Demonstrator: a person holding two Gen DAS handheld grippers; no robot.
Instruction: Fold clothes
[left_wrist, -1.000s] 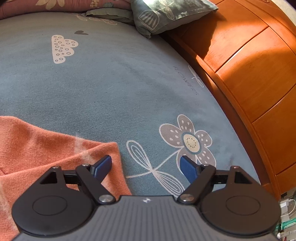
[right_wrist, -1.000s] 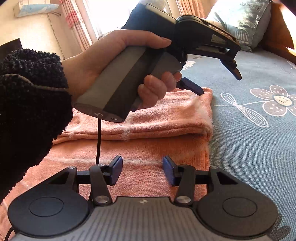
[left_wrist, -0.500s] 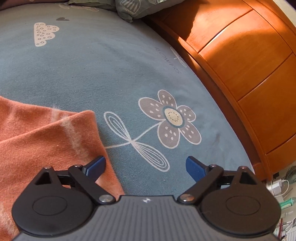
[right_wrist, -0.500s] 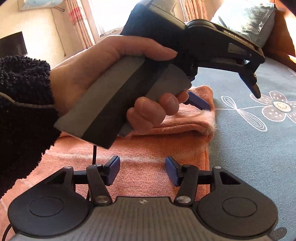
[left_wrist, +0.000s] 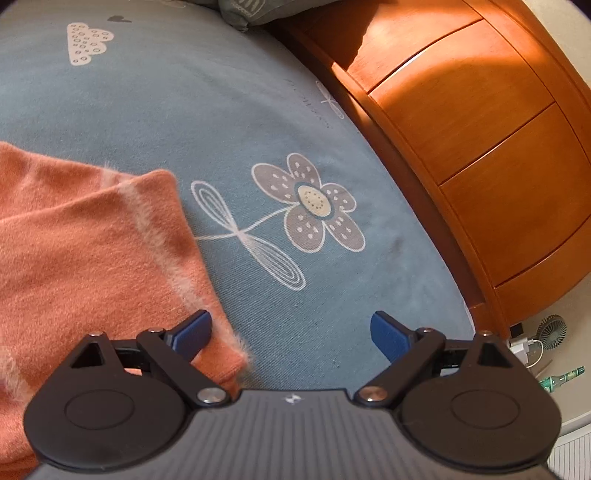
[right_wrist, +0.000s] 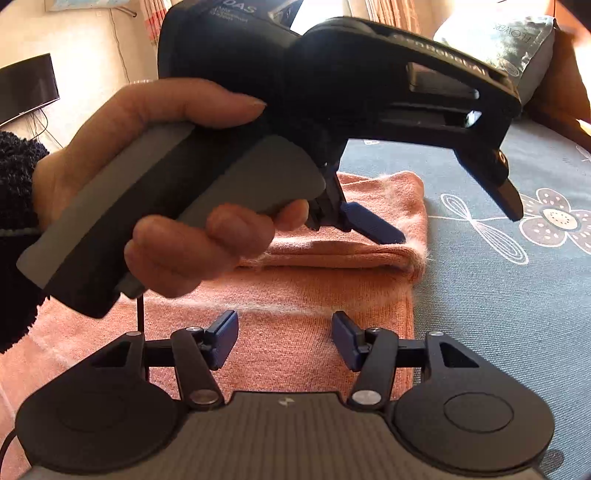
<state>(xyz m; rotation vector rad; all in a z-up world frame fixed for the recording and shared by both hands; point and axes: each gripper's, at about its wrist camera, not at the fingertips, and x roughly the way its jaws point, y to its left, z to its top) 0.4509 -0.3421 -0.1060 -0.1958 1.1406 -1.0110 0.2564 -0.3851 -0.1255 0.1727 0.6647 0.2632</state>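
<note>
An orange knitted garment (left_wrist: 85, 251) with pale fuzzy stripes lies on the blue-grey bed sheet (left_wrist: 207, 118), its upper part folded over itself (right_wrist: 354, 251). My left gripper (left_wrist: 291, 332) is open and empty, above the garment's right edge; one fingertip (left_wrist: 192, 328) is over the cloth, the other over bare sheet. In the right wrist view the left gripper (right_wrist: 443, 221) hovers above the fold, held by a hand. My right gripper (right_wrist: 284, 334) is open and empty, just above the garment's lower single layer.
A wooden headboard (left_wrist: 480, 129) runs along the bed's right side. A pillow (right_wrist: 509, 48) lies at the head of the bed. A small fan (left_wrist: 552, 326), charger and green bottle (left_wrist: 563, 378) are on the floor beside the bed.
My left gripper has opened wider and lifted back from the garment's folded corner. My right gripper has barely moved and stays open.
</note>
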